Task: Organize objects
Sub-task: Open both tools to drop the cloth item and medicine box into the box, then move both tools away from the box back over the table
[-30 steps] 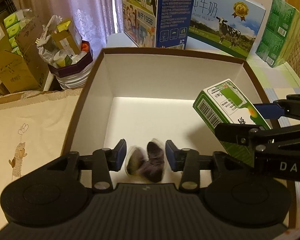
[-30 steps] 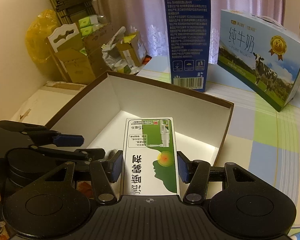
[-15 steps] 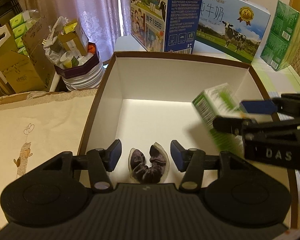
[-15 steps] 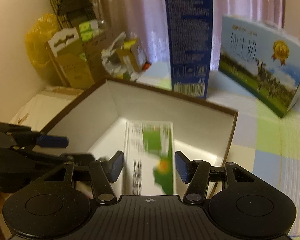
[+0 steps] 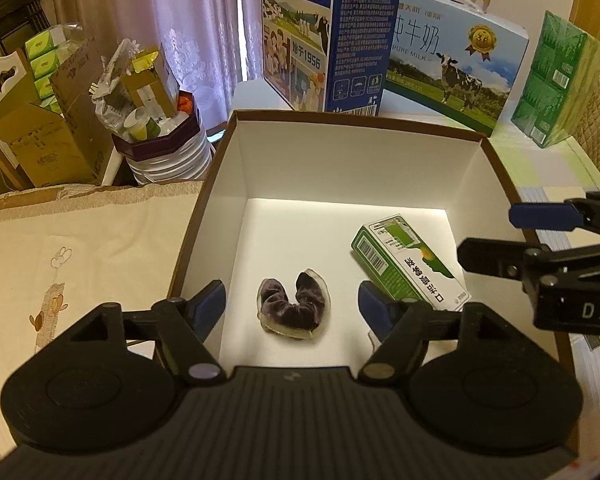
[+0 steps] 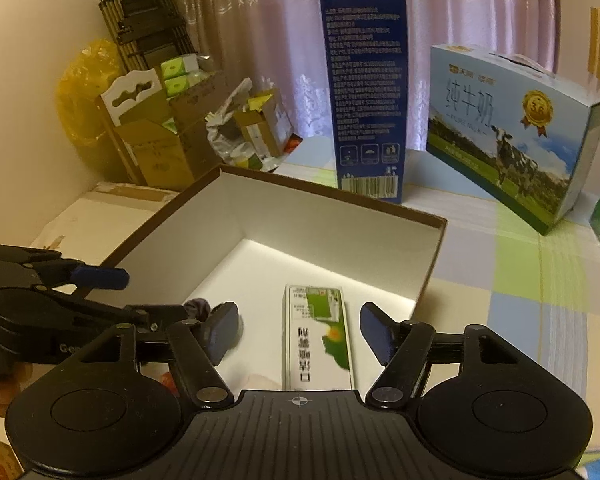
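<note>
Checked tablecloth (image 6: 540, 280) underfoot, and on it sits a brown-rimmed box (image 5: 496, 160) with a white interior. Nearest the left camera, the left gripper (image 5: 292, 300) hangs over the box with its blue pads spread wide, clamping nothing; right between them on the box floor lies a curled dark purple scrunchie (image 5: 294, 306). Just to its right, flat on the floor, is the green-and-white carton (image 5: 410, 264), clear of the scrunchie. The right gripper (image 6: 298, 328) sits above that carton (image 6: 318, 336), fingers well apart, not touching it. Beyond the box, a tall blue milk carton (image 6: 366, 96) stands upright, with a cow-printed milk case (image 6: 508, 132) beside it against the pink curtain (image 6: 460, 0).
</note>
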A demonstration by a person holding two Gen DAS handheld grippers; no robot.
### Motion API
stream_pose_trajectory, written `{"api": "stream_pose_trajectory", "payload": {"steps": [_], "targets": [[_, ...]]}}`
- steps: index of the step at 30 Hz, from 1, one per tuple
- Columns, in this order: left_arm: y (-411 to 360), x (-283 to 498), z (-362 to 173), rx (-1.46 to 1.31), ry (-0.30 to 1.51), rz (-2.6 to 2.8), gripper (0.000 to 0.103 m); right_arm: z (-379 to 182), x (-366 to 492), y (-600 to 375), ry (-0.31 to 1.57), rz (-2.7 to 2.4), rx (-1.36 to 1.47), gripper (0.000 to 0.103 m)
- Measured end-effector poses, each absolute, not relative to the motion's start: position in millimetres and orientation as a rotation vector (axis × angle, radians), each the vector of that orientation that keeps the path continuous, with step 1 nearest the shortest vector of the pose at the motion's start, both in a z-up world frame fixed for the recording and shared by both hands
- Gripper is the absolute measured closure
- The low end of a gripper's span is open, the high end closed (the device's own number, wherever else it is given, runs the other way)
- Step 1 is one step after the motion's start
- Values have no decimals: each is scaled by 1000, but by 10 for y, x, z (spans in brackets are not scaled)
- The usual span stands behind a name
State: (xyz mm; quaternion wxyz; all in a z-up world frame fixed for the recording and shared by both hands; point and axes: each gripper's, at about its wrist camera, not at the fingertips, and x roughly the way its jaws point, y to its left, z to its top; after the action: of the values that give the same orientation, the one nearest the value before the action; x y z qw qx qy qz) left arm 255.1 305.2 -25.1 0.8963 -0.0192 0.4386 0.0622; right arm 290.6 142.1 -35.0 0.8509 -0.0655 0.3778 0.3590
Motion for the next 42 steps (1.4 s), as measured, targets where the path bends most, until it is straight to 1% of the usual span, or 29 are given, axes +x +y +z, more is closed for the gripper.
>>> {"api": "stream_pose_trajectory", "payload": {"steps": [5,8,17,22,24,26,42], "targets": [[3046,2440,-139,-53,898,132,29,-273,2798,1339,810,758,-136,37],[3031,2352,-64,-57,884,134,26,-219,2720,1286,811,761,-134,37],[2903,2066,121,-70,853,126,20,-78,2466,1132,812,765,-112,37],[2820,1881,199,-60,831,141,13,-9,2317,1020,806,768,-102,37],[2776,1802,231,-52,816,154,6,8,2262,973,808,769,-98,37],[2740,1721,258,-49,797,161,1,22,2199,922,809,768,-94,37],[2491,1239,463,-67,729,175,1,94,1808,581,819,775,-85,37]]}}
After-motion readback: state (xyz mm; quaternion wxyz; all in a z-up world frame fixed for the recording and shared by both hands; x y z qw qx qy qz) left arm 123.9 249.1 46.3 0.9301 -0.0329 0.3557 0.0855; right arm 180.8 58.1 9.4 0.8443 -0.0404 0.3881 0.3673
